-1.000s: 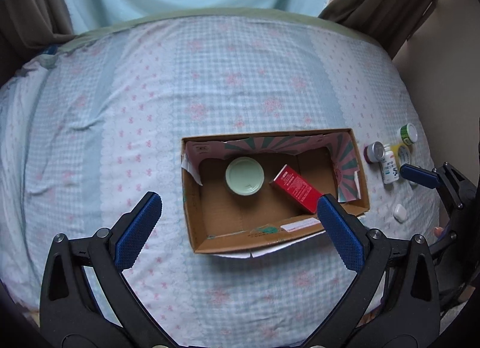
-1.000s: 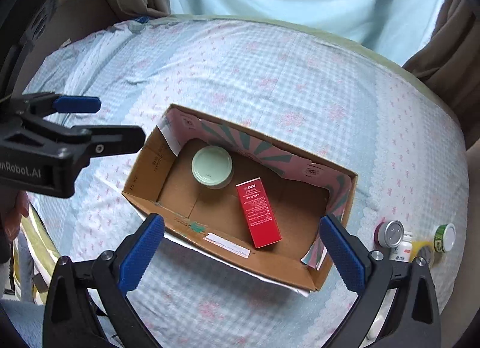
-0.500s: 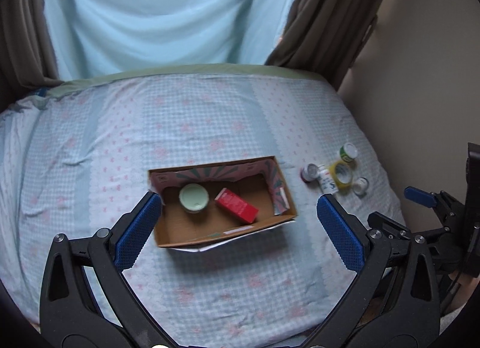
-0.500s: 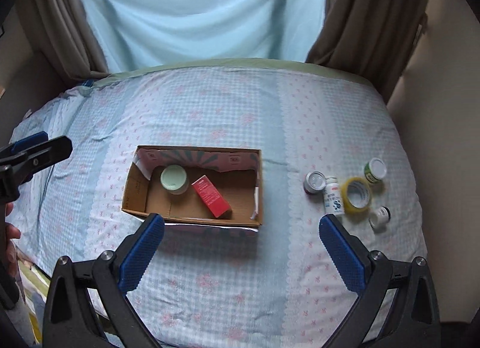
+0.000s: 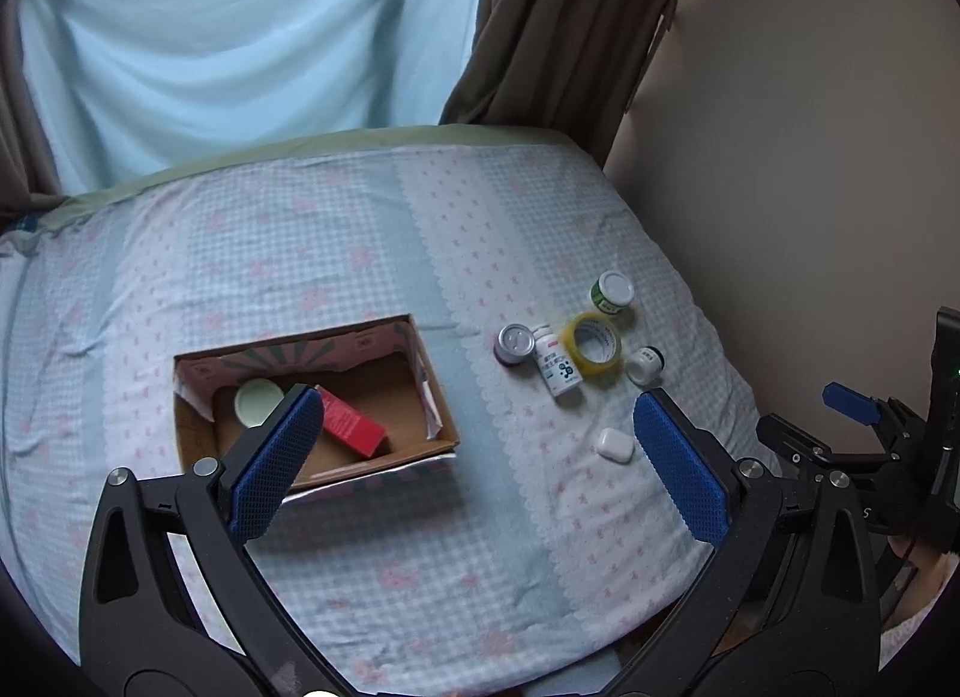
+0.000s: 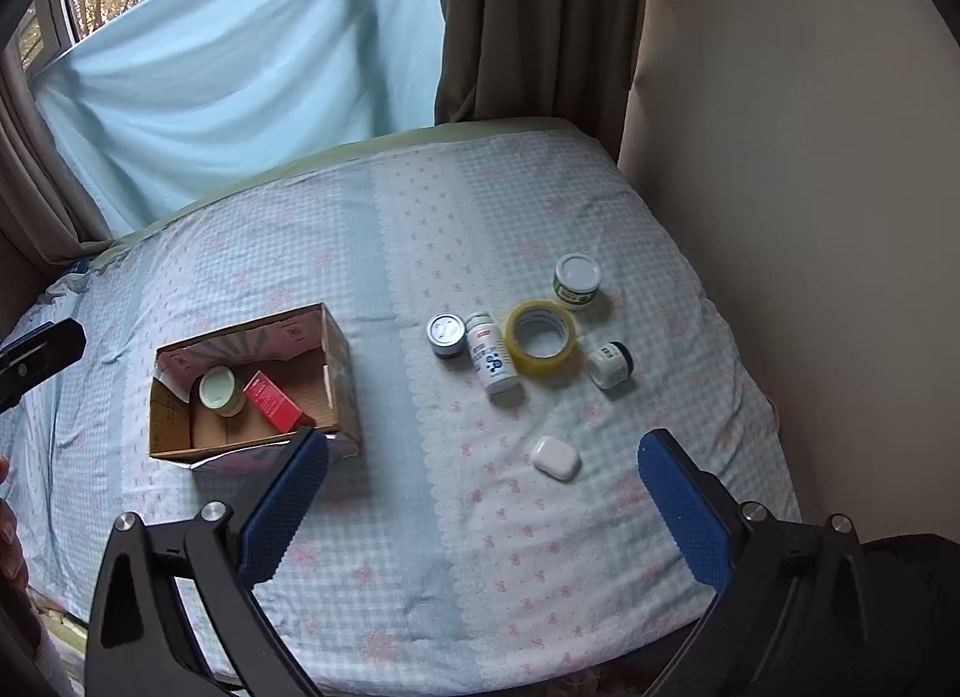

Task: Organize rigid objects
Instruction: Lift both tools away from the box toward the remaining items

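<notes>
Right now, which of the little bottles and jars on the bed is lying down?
The white pill bottle with blue print, between the silver-lidded can and the yellow tape roll. It lies on its side; the others stand upright.

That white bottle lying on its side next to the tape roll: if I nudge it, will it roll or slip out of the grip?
The white bottle lies on its side, so it would probably roll sideways toward the tape roll. Its smooth round body may slip; gripping across the middle seems safest. The soft bedsheet should damp rolling.
</notes>
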`<state>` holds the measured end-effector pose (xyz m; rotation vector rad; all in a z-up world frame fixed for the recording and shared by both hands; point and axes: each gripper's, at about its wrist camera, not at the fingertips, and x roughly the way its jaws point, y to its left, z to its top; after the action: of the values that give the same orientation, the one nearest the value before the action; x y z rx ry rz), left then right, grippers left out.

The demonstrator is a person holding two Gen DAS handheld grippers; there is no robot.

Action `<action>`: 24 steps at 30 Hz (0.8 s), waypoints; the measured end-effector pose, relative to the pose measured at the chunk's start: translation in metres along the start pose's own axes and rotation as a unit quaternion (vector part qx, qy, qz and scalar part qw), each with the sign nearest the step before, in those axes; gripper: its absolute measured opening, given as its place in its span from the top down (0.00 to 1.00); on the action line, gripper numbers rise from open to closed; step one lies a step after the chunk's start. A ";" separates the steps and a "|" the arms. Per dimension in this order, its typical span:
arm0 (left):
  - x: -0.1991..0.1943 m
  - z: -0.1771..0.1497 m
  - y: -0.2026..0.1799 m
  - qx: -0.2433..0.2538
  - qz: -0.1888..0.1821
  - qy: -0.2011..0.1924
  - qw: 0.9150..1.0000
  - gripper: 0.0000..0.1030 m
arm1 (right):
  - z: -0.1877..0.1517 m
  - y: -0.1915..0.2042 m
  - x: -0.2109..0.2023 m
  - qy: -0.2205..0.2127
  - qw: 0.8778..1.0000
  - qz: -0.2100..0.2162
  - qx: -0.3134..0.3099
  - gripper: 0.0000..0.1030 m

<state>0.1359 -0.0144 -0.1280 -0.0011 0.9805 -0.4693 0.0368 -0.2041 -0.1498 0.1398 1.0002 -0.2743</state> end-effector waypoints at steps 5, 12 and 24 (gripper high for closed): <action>0.040 0.001 -0.046 -0.043 0.029 0.013 0.999 0.00 | 0.011 -0.053 0.024 -0.007 0.999 0.006 -0.036 0.00; 0.119 0.004 -0.096 -0.091 0.047 0.061 0.993 0.00 | 0.030 -0.111 0.081 0.015 0.997 0.027 -0.072 0.00; 0.293 -0.014 -0.113 -0.104 0.040 0.179 0.978 0.00 | 0.028 -0.161 0.205 0.066 0.995 0.035 -0.065 0.00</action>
<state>0.2176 -0.2256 -0.3466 -0.0665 1.3749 -0.2953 0.1167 -0.3985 -0.3066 0.0751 1.1385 -0.1375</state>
